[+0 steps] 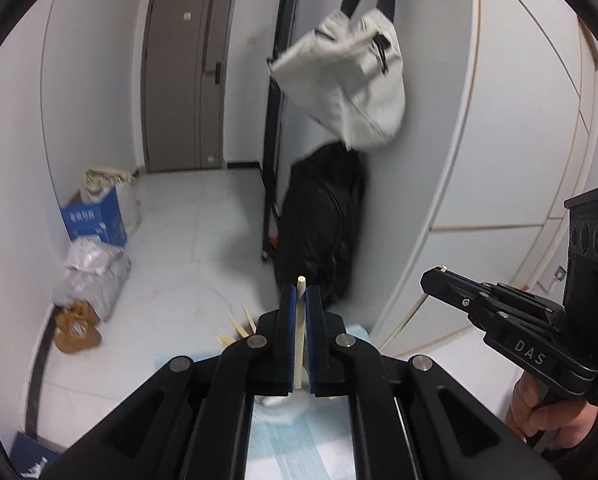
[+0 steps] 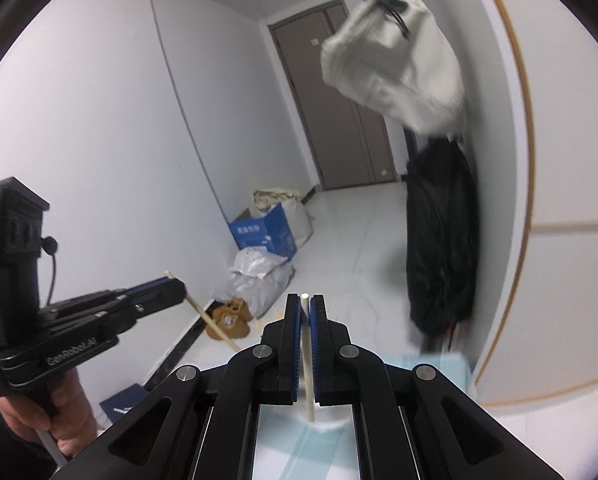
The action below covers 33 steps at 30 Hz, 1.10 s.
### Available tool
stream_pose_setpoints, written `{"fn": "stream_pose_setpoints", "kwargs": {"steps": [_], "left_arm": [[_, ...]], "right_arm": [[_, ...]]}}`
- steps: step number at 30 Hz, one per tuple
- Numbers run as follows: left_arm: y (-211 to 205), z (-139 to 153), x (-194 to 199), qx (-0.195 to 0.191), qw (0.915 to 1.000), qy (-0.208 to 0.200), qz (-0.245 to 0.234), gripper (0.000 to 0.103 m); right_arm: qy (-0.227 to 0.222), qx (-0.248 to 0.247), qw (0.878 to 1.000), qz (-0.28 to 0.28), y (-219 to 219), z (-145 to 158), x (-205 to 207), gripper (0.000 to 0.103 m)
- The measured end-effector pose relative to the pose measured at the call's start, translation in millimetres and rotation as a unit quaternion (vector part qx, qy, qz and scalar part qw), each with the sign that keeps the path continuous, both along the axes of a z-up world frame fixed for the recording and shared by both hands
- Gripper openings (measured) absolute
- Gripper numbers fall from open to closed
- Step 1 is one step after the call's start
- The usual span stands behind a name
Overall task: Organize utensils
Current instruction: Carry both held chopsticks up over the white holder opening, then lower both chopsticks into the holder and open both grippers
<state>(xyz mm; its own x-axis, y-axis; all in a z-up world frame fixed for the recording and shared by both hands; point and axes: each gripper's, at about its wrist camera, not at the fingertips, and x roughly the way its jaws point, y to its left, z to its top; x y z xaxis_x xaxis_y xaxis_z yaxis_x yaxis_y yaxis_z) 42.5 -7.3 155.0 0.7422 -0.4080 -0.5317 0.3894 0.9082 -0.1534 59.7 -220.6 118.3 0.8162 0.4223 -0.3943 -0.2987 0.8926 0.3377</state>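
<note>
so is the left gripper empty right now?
No, the left gripper is shut on a pale chopstick standing upright between its blue pads.

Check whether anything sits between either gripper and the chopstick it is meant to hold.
Nothing does. The left gripper is already shut on one chopstick, and the right gripper is shut on another chopstick. Where they must go is not in view.
</note>
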Motion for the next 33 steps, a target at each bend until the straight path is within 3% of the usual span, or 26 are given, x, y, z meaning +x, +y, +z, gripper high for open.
{"fn": "stream_pose_setpoints", "kwargs": {"steps": [5,10,23,33], "left_arm": [[4,22,20,0.005,0.9997,-0.020,0.013,0.001],[2,17,43,0.011,0.9998,-0.012,0.008,0.001],[-5,-53,89,0.031,0.9984,0.043,-0.020,0.001],[-14,-80,100,0.059,0.9939,0.079,-0.048,0.001]], "right_arm": [[-0.013,-0.009,1.000,0.006,9,28,28,0.004],[-0.014,-0.019,1.000,0.009,23,31,59,0.004],[0.012,-0.053,0.998,0.020,38,-31,111,0.004],[0.056,-0.054,0.996,0.038,41,-77,128,0.004]]}}
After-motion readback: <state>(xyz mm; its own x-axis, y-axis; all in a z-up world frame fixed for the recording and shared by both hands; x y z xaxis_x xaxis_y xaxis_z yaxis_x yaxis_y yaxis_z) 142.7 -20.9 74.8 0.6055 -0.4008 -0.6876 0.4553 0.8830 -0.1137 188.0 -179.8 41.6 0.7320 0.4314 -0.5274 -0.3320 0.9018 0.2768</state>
